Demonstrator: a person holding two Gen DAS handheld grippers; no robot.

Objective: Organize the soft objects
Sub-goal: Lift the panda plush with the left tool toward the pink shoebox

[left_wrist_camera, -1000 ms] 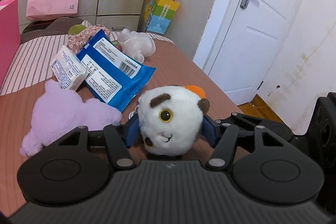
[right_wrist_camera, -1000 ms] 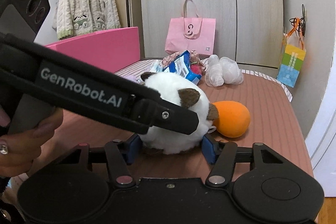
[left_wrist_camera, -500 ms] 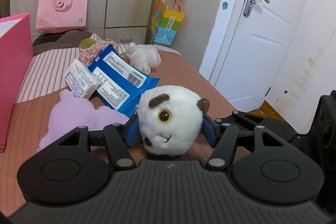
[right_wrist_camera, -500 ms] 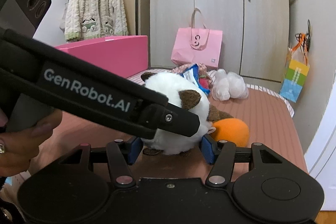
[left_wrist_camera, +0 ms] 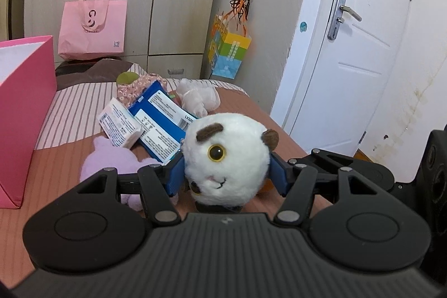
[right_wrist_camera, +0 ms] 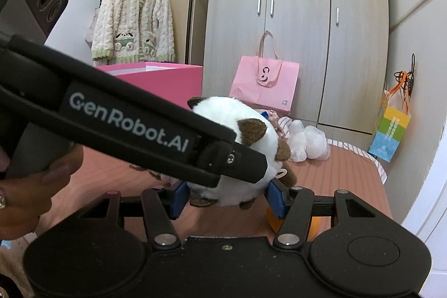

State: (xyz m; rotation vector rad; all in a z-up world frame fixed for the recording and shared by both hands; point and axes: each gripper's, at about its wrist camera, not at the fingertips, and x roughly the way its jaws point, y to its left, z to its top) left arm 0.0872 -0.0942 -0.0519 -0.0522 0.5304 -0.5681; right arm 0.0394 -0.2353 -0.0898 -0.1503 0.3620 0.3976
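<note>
A white round plush toy (left_wrist_camera: 227, 158) with brown ears and a yellow eye sits between the blue pads of my left gripper (left_wrist_camera: 226, 175), which is shut on it and holds it above the bed. In the right wrist view the same plush (right_wrist_camera: 237, 147) is lifted, with the left gripper's arm crossing in front. My right gripper (right_wrist_camera: 226, 197) stands open below the plush, its pads apart from it. An orange plush (right_wrist_camera: 293, 222) lies under the right pad. A lilac plush (left_wrist_camera: 111, 161) lies on the bed to the left.
A pink box (left_wrist_camera: 22, 108) stands at the left on the bed (left_wrist_camera: 69, 108). A blue pack (left_wrist_camera: 162, 122), a white tissue pack (left_wrist_camera: 120, 124), a floral pouch (left_wrist_camera: 137, 85) and a pale pink plush (left_wrist_camera: 198, 97) lie behind. A white door (left_wrist_camera: 349, 46) is at the right.
The left gripper has lifted the white plush higher off the bed and swung left; the pink box has come further into view. The right gripper stays open beneath it.
</note>
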